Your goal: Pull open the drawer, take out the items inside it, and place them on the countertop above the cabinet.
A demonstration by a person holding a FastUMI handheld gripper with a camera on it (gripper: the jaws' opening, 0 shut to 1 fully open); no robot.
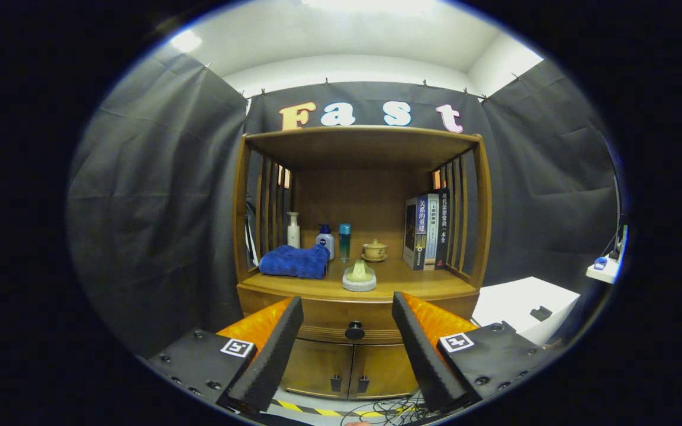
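1. Gripper – fingers spread wide, nothing between the pads, held back from the cabinet.
2. Drawer sits flush in the cabinet front, just under the countertop; its round dark knob lies dead ahead, centred in the gap between the fingers but beyond their tips.
3. Drawer front runs crosswise to the fingers – any pull would come straight back along them.
4. Contents hidden. A closed drawer fits both unopened and emptied-then-shut; countertop carries a towel, bottles, a small dish.
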